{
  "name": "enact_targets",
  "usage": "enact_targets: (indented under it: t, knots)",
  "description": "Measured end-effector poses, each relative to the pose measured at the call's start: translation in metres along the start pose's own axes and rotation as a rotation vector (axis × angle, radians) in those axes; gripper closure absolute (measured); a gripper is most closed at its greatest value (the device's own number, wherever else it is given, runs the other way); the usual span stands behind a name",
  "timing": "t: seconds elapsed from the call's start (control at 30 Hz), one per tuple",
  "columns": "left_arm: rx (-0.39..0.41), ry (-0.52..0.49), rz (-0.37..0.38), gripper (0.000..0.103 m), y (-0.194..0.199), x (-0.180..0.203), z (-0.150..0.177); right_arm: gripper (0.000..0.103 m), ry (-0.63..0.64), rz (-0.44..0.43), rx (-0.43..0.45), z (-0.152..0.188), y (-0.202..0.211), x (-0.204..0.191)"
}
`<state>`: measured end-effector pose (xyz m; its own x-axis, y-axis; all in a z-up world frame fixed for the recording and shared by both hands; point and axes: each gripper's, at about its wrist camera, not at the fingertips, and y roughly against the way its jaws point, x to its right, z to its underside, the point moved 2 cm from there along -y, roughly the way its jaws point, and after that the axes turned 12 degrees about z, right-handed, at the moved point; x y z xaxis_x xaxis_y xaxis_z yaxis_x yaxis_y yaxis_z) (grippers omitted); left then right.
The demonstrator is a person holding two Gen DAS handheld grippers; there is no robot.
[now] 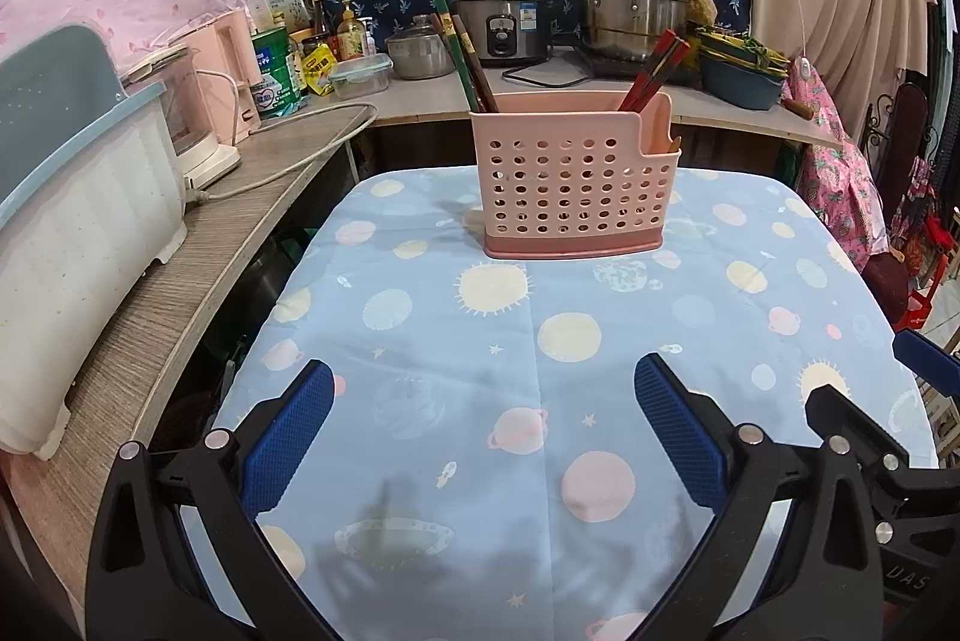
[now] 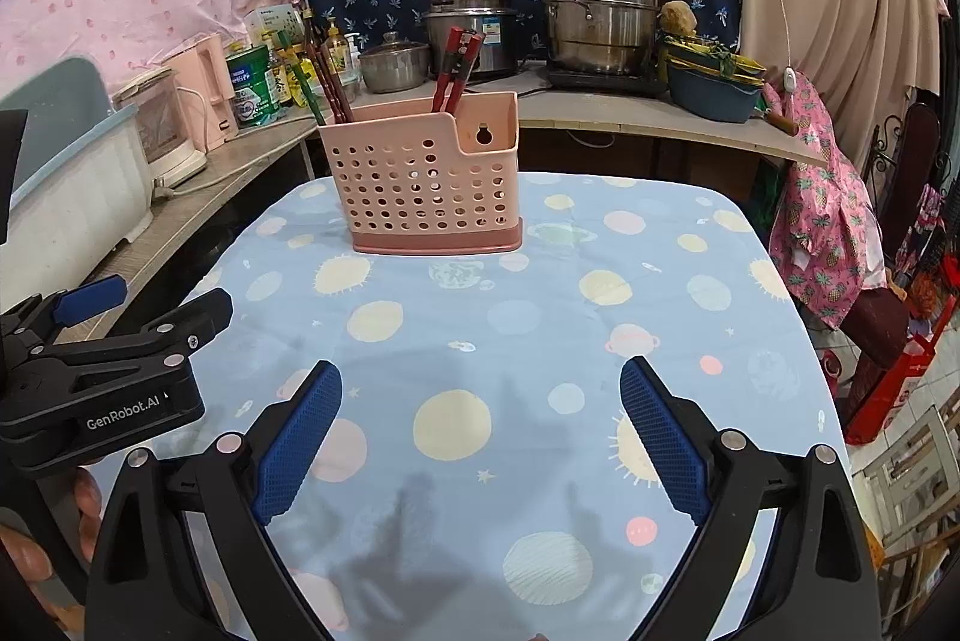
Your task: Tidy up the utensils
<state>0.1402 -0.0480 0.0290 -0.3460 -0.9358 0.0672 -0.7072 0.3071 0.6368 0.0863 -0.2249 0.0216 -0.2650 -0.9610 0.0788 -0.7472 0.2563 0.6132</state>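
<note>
Both tools empty: left gripper and right gripper hang w/ jaws wide, nothing between, above the planet tablecloth. Pink caddy stands at the far end, chopsticks already inside. Looks done; I'd back off level, no bumping. Only right view shows caddy's keyhole slot and fingers at left edge.

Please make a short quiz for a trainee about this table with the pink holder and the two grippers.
1. True or false: the left gripper holds a chopstick.
2. Where are the red chopsticks? A. flat on the tablecloth B. standing in the pink utensil holder C. in the right gripper
3. Fill in: both grippers' jaws are ____.

Key: 1 false; 2 B; 3 open
</note>
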Motion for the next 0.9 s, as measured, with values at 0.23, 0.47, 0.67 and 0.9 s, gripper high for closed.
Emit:
enact_targets:
  t: [0.23, 0.47, 0.67, 0.9]
  knots:
    - [-0.004, 0.001, -0.004, 0.007, -0.004, 0.0, -0.001, 0.013, -0.006, 0.002, -0.004, -0.003, -0.004, -0.001]
    - [0.001, 0.001, -0.01, 0.007, -0.006, -0.001, -0.003, 0.013, -0.001, 0.006, -0.007, -0.004, -0.007, -0.004]
    - [0.007, -0.005, -0.007, 0.007, -0.008, 0.0, -0.006, 0.013, -0.008, 0.009, -0.009, -0.006, -0.01, -0.005]
    - [0.012, 0.0, -0.02, 0.007, -0.014, -0.001, -0.012, 0.013, -0.01, 0.013, -0.012, -0.01, -0.015, -0.006]
